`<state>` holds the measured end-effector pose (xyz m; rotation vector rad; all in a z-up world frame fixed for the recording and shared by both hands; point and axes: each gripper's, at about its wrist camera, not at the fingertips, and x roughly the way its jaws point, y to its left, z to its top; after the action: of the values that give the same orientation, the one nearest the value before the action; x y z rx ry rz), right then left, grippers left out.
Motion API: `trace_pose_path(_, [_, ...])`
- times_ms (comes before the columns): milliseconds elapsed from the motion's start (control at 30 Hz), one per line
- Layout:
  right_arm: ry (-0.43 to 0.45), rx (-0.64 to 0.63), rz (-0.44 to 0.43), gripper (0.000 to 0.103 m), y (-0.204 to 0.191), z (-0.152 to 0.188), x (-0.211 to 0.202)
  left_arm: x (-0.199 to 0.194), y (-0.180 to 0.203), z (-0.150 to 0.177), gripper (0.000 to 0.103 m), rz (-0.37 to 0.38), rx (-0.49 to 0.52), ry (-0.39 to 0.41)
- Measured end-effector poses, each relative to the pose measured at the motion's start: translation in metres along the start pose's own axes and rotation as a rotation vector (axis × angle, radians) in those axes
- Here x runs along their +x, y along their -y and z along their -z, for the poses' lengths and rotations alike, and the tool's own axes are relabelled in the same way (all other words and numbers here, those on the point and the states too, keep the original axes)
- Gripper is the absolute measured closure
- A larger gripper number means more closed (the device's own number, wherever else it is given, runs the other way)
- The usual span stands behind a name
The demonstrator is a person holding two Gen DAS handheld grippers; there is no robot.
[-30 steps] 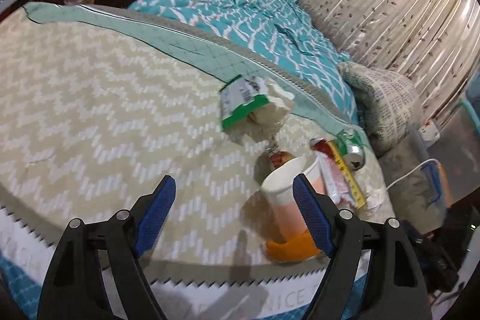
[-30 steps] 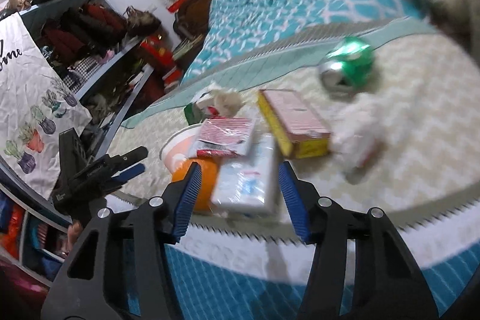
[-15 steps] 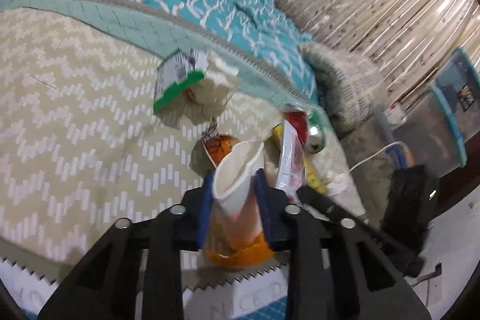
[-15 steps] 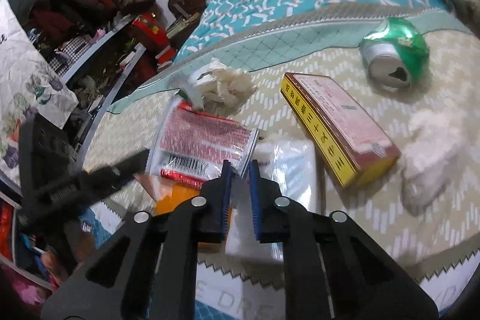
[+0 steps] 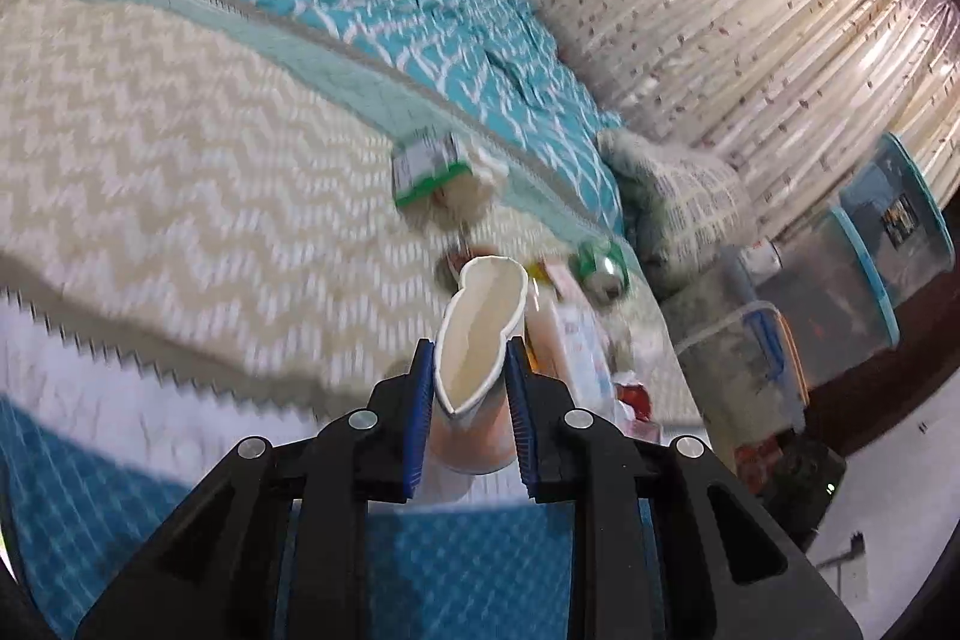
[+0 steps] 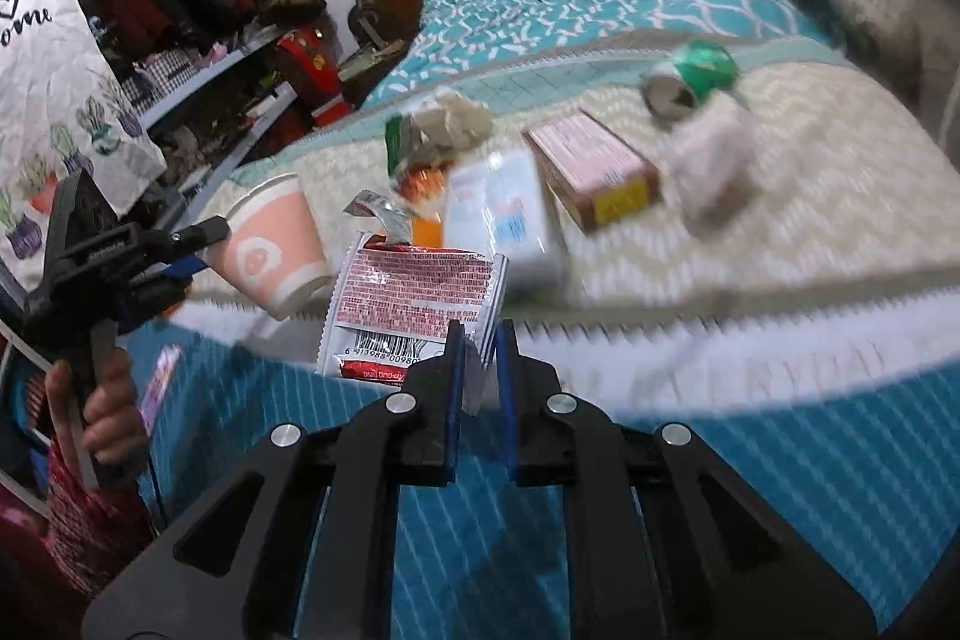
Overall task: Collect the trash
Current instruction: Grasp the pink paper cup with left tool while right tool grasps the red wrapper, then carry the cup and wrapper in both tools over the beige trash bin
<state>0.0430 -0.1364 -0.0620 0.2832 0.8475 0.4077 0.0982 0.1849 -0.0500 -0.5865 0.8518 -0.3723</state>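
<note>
Nearest in the left wrist view: left gripper (image 5: 469, 388), black with blue pads, jaws closed most of the way and clamped on a pink-and-white paper cup (image 5: 480, 340), rim squashed to a narrow oval, lifted clear of the bed (image 5: 150, 148). Beyond the cup, on the beige zigzag mat: a blurred pile of packets, a crushed green drink can (image 5: 603, 271), and a green-edged wrapper beside crumpled white paper (image 5: 435, 178). Farther off: teal patterned bedding, a grey cushion, clear storage bins, pale curtains.

Nearest in the right wrist view: right gripper (image 6: 479, 370), jaws almost together, pinching one corner of a red-and-silver foil snack packet (image 6: 414, 298) with a barcode, held up just off the mattress edge. Left of it, the same cup (image 6: 270, 244) tilted in the other gripper (image 6: 180, 256), with a hand (image 6: 105, 406) on the handle. Behind, on the mat: a white-and-blue plastic pack (image 6: 504, 220), a maroon-and-yellow cardboard box (image 6: 594, 172), a crumpled white tissue (image 6: 714, 166), the green can (image 6: 690, 79). Farthest: carved wooden headboard, cluttered shelves.
</note>
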Motion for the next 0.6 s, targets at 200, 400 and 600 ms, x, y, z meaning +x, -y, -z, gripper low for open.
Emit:
trace_pose_path(200, [-0.035, 0.089, 0.020, 0.090, 0.022, 0.034, -0.012, 0.010, 0.008, 0.037, 0.073, 0.073, 0.037, -0.115])
trace_pose_path(400, [-0.047, 0.169, 0.008, 0.087, 0.034, 0.048, -0.016, 0.023, 0.022, 0.053, 0.045, 0.044, 0.078, -0.155])
trace_pose_path(600, [-0.048, 0.194, -0.015, 0.059, 0.035, 0.055, -0.018, 0.036, 0.019, 0.060, 0.037, 0.016, 0.050, -0.167])
